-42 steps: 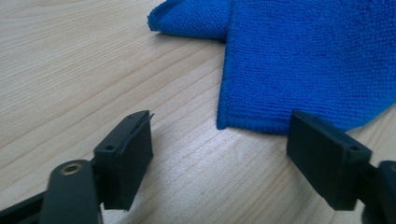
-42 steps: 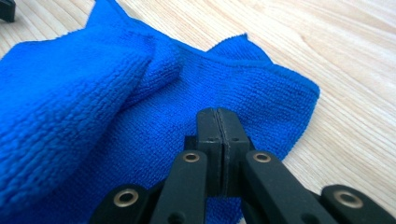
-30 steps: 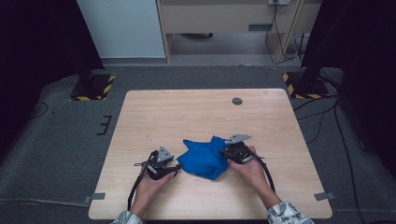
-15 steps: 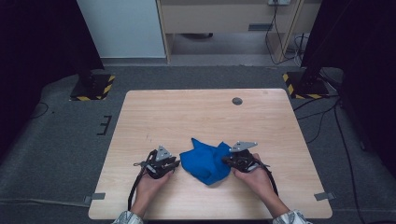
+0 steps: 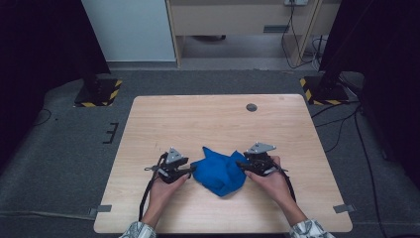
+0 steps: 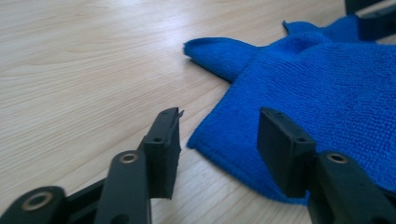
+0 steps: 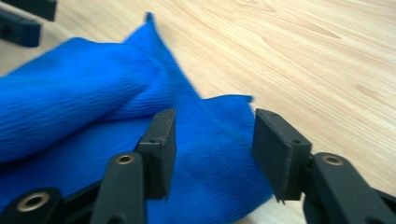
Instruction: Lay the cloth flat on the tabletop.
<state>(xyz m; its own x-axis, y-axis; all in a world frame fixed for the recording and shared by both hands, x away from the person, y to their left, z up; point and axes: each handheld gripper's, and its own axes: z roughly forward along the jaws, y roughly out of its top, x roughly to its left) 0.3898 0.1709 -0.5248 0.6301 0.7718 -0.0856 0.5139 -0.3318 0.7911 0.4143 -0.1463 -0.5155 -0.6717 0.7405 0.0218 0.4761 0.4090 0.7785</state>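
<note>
Fingers first: both pairs stand parted, nothing pinched between them. Over on the left, the left gripper [image 5: 189, 171] lies low on the table [image 5: 213, 116], the person's left hand [image 5: 166, 184] wrapped around its body from behind, forearm running up from the near edge and angling slightly inward. Its jaws have just been opening, and in the left gripper view one fingertip [image 6: 164, 144] sits over bare wood while the other [image 6: 280, 144] hangs above the hem of the blue cloth [image 6: 317, 84], with a corner of that cloth lying loose in the gap, not squeezed. Moving to the middle, the blue cloth [image 5: 219, 171] rests rumpled on the near half of the table between the two tools, two peaks of fabric poking toward the far side. On to the right: the right gripper [image 5: 241, 166] points inward at the cloth's right edge, the right hand [image 5: 271, 179] cupped behind it, forearm slanting in from the near right. Its jaws have just been opening too; in the right gripper view the fingers [image 7: 161, 140] straddle the cloth's edge without pressing it, folds heaped beyond them.
</note>
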